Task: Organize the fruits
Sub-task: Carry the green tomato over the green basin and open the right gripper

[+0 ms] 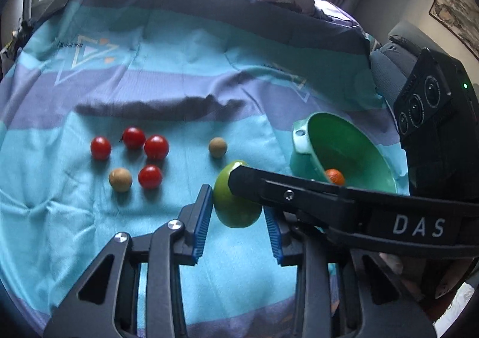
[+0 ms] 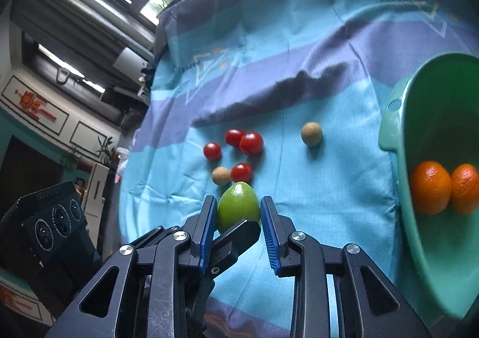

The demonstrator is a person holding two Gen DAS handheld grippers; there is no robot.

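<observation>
The green fruit (image 1: 236, 212) sits squarely between the blue ribbed pads (image 1: 203, 218) of the left gripper (image 1: 238, 203). The jaws are drawn in narrow, the left pad flat against its side and the right pad at its opposite edge, so it looks clamped. One black finger of the right gripper (image 2: 238, 203) crosses over the fruit's top from the right. In the right wrist view the same fruit is pinched between that gripper's own nearly closed pads, which press on both flanks, while a finger of the left gripper lies under it from the lower left. Both grippers thus hold the one fruit crosswise, above the blue-striped cloth (image 1: 60, 188). Beyond it on the cloth lie four cherry tomatoes (image 1: 101, 147) (image 1: 134, 137) (image 1: 156, 147) (image 1: 150, 176) in a loose cluster. There are also two tan round fruits: one (image 1: 120, 179) just beside the nearest tomato, the other (image 1: 218, 146) alone, nearer the bowl. The green bowl (image 2: 389, 128) stands to the right, well apart from the tomatoes. It contains two mandarins (image 2: 431, 188) (image 2: 465, 189) touching each other; the left wrist view shows only one of them.
</observation>
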